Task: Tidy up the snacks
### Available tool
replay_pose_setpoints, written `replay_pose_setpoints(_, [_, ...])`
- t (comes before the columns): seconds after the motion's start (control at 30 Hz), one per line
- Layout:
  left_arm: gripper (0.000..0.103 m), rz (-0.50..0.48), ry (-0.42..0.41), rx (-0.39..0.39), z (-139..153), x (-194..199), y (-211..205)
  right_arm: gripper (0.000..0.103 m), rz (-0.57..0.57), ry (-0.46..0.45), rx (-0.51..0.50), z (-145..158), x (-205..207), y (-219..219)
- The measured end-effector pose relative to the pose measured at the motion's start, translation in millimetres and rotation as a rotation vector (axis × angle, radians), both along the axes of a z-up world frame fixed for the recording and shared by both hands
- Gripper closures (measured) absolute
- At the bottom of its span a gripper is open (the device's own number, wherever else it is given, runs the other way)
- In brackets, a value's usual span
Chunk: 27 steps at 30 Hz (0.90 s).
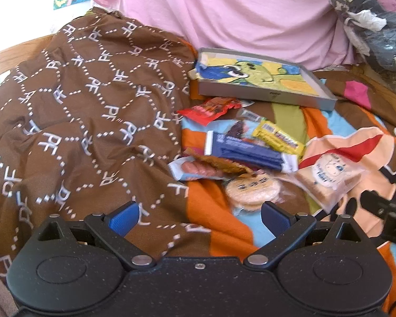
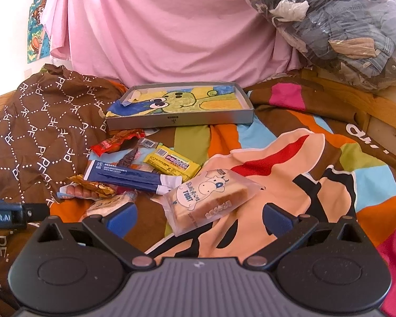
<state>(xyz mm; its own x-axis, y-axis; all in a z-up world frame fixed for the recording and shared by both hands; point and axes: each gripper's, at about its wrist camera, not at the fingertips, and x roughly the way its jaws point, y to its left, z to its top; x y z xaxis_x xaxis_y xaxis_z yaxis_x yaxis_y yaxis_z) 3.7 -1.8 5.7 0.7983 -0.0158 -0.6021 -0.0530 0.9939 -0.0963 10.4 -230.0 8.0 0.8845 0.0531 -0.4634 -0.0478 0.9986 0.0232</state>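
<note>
A pile of snack packs lies on a colourful bedspread: a red pack [image 1: 210, 109], a yellow bar [image 1: 277, 136], a long blue pack [image 1: 248, 153], a sausage pack [image 1: 195, 171], round biscuits [image 1: 252, 191] and a toast pack [image 1: 327, 178]. Behind them sits a shallow grey box [image 1: 266, 96] lined with a cartoon drawing. My left gripper [image 1: 199, 218] stands open just short of the biscuits, holding nothing. In the right wrist view the toast pack [image 2: 211, 198] lies just ahead of my open, empty right gripper [image 2: 200, 218], with the grey box [image 2: 179, 121] farther back.
A brown patterned quilt [image 1: 79, 121] is heaped on the left. Pink cloth [image 2: 166, 31] hangs behind. A clear bag of clothes [image 2: 343, 26] rests on the wooden bed frame [image 2: 369, 105] at the right. The bedspread [image 2: 330, 174] stretches to the right of the pile.
</note>
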Motion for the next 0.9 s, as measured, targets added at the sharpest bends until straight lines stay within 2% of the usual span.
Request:
replay_pose_setpoints(0.17, [0.004, -0.093, -0.05, 0.066, 19, 12, -11, 0.0, 0.03, -0.018, -0.012, 0, 5, -4])
replay_pose_setpoints(0.4, [0.004, -0.309, -0.032, 0.163, 23, 43, -26, 0.0, 0.104, 0.003, -0.065, -3, 19, 3])
replay_pose_setpoints(0.6, [0.005, -0.39, 0.038, 0.141, 4, 73, -33, 0.0, 0.143, 0.027, -0.14, -10, 39, 2])
replay_pose_setpoints(0.9, [0.006, -0.425, 0.155, 0.026, -26, 112, -29, 0.0, 0.19, 0.109, -0.163, -18, 74, -10])
